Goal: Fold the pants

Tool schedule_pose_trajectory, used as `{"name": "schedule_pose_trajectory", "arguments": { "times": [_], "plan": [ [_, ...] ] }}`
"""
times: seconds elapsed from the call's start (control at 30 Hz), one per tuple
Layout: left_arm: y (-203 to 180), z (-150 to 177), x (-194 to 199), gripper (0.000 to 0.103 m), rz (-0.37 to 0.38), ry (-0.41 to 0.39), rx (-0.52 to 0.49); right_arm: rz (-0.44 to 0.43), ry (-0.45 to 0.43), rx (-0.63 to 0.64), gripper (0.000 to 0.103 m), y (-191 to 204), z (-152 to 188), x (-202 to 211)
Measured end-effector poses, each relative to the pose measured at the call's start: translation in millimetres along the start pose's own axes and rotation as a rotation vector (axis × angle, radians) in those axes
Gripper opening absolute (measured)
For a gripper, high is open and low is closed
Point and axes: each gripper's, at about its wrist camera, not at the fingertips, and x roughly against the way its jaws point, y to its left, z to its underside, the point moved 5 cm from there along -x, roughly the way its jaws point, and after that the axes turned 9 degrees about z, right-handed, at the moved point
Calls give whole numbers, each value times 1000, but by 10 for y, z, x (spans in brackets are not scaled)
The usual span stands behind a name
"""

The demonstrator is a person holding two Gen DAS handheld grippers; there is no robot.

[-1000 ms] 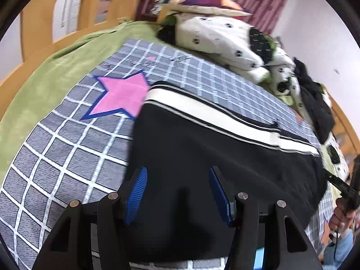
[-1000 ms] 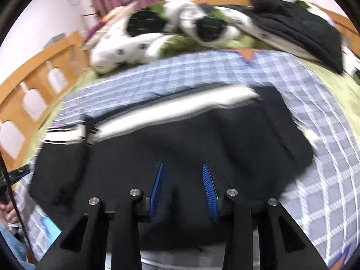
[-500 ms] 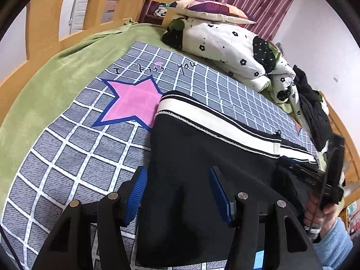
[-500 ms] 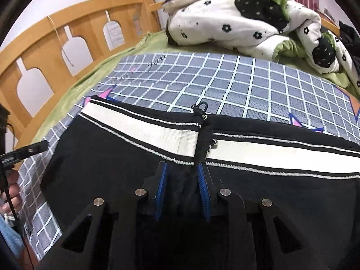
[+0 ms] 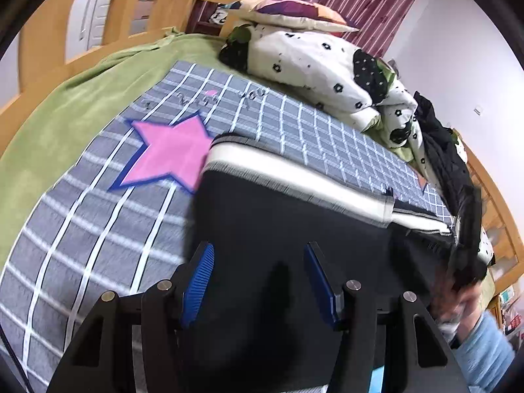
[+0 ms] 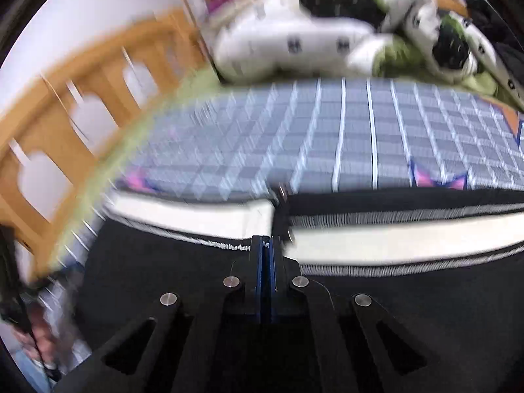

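Note:
Black pants [image 5: 281, 229] with a white side stripe [image 5: 294, 183] lie on the grey checked blanket [image 5: 98, 222]. My left gripper [image 5: 258, 281] is open, its blue pads over the black cloth near the pants' left edge. In the right wrist view the pants [image 6: 409, 294] fill the lower frame, with the stripe [image 6: 393, 235] running across. My right gripper [image 6: 267, 252] is shut, its jaws pressed together at the seam where the stripe is interrupted; it looks pinched on the pants fabric. The right gripper also shows, blurred, at the right of the left wrist view [image 5: 465, 245].
A white flower-print quilt [image 5: 321, 65] and a pillow [image 5: 285, 13] are piled at the bed's far end. Dark clothes [image 5: 445, 163] lie at the right. A wooden bed rail [image 6: 75, 98] runs along the left. A green sheet [image 5: 65, 104] borders the blanket.
My right gripper has closed from open to shut at the stripe's seam and is moving, blurring its view. My left gripper stays open and has dropped closer to the pants.

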Motion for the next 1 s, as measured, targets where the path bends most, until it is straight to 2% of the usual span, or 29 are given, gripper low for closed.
{"name": "schedule_pose_trajectory", "arguments": {
  "times": [0.1, 0.17, 0.27, 0.33, 0.43, 0.47, 0.53, 0.57, 0.6, 0.77, 0.83, 0.9, 1.0],
  "plan": [
    [-90, -156, -98, 55, -11, -5, -43, 55, -38, 72, 4, 100, 59, 44],
    [-117, -268, -225, 55, -50, -5, -61, 43, -63, 58, 4, 73, 24, 176],
    [-162, -427, -446, 55, -71, 1, -78, 21, -130, 26, 9, 12, -101, 381],
    [-134, -505, -665, 55, -134, 23, -88, 22, -156, 35, 9, 27, -203, 414],
    [-8, -491, -891, 55, -149, 53, -38, -3, -127, 58, 9, 150, -319, 238],
    [46, -469, -951, 55, -150, 64, -18, -5, -103, 66, 9, 197, -340, 136],
    [101, -420, -982, 55, -137, 70, -8, 60, -41, 78, 9, 210, -324, -163],
    [91, -404, -954, 55, -136, 72, -12, 75, -22, 77, 13, 195, -304, -261],
    [75, -380, -910, 55, -140, 91, -14, 65, -16, 58, 13, 171, -298, -317],
    [-73, -129, -557, 55, -48, 108, 3, -10, -25, -23, 14, 15, -247, 62],
    [-142, 69, -420, 55, -41, 118, -7, -27, -55, 0, 17, 9, -101, 351],
    [-190, 322, -281, 55, -55, 120, -18, -52, -45, 34, 19, 42, 134, 587],
    [-197, 638, -193, 55, -62, 136, 4, -86, 28, 74, 19, 102, 542, 741]
  ]
}}
